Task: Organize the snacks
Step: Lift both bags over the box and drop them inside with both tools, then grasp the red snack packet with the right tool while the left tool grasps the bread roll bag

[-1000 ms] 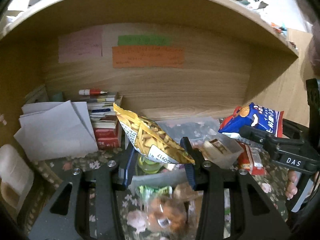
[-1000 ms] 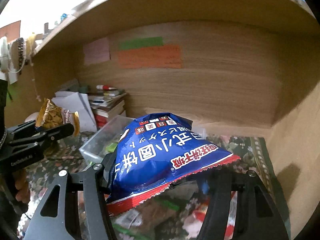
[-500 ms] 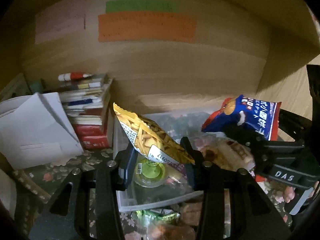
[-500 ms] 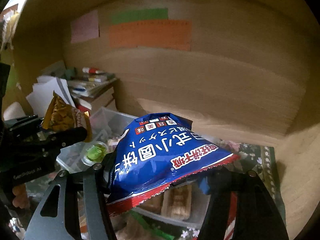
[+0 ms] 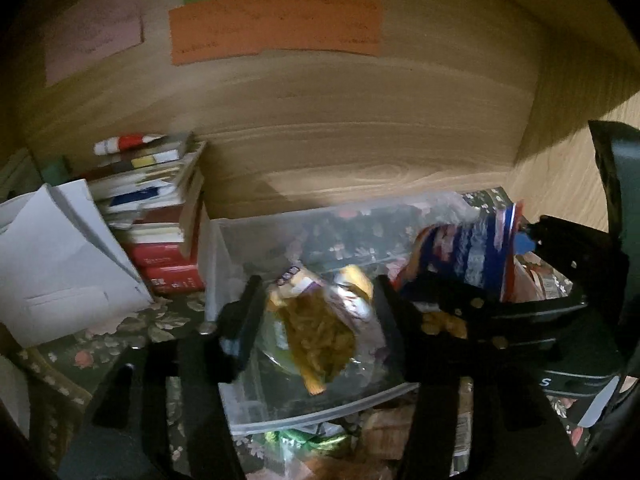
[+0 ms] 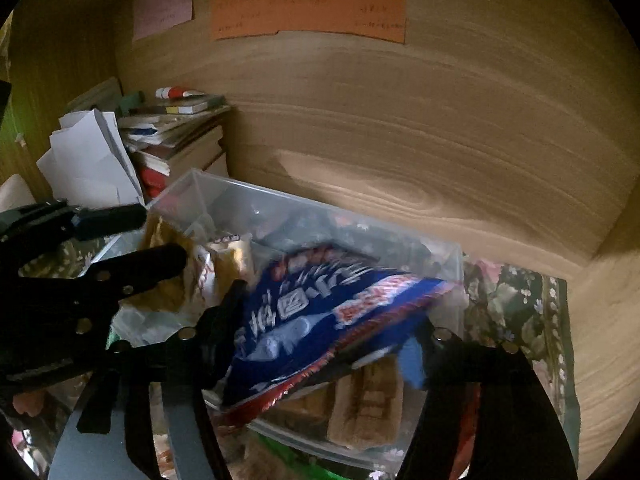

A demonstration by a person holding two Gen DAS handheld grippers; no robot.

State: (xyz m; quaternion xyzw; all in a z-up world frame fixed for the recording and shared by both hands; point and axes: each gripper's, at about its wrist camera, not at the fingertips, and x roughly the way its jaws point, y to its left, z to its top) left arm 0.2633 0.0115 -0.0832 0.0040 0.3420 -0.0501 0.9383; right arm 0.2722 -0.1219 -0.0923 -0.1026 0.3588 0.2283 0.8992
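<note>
A clear plastic bin (image 5: 320,410) sits under both grippers on a shelf. My left gripper (image 5: 316,316) hangs over it with its jaws opening. The yellow snack bag (image 5: 320,332) is blurred between the fingers, slipping down into the bin, and neither pad presses it. My right gripper (image 6: 324,340) is over the bin's right half, jaws also opening. The blue snack bag (image 6: 320,312) sags between them, clear of the blue pad. Each view shows the other gripper, the right gripper (image 5: 480,276) and the left gripper (image 6: 160,236). Wrapped biscuits (image 6: 372,400) lie in the bin.
A stack of books (image 5: 160,220) with a glue stick (image 5: 124,144) on top stands left of the bin, with white papers (image 5: 60,260) leaning beside it. Coloured notes (image 5: 276,26) are stuck on the wooden back wall. Loose snack packs (image 5: 304,440) lie before the bin on the floral cloth (image 5: 100,340).
Both grippers moved forward and down over the bin. Their jaws have widened, and the yellow and blue bags, firmly pinched before, now slip downward.
</note>
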